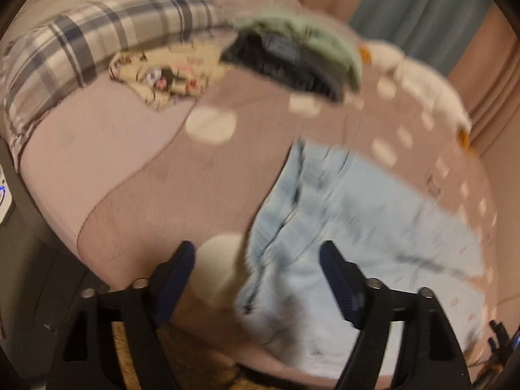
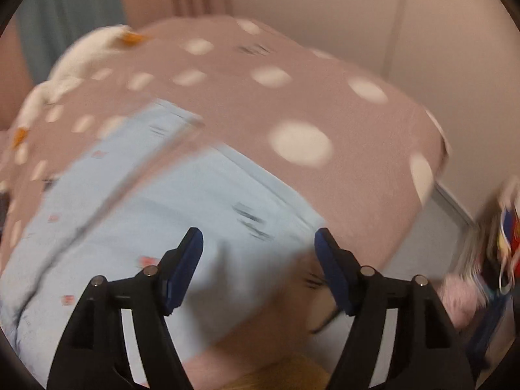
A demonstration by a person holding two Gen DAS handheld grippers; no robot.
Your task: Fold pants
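Both grippers are hanging spread, gripping nothing: the left gripper [image 1: 256,258] and right gripper [image 2: 258,243] are each facing the pants [image 1: 341,227] [image 2: 146,214] just ahead.

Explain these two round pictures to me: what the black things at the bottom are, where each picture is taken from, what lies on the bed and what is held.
There is no robot here. A person holds a pair of tongs in each hand, with a wide-angle camera on each looking forward along its two fingers; hence the round, bent, blurred pictures. One view shows the left tongs, the other the right tongs. Both are open and hold nothing. Beneath them light blue pants lie on a pink bedcover with pale dots. Farther back lie a plaid cloth, a green and dark garment and a printed cloth.
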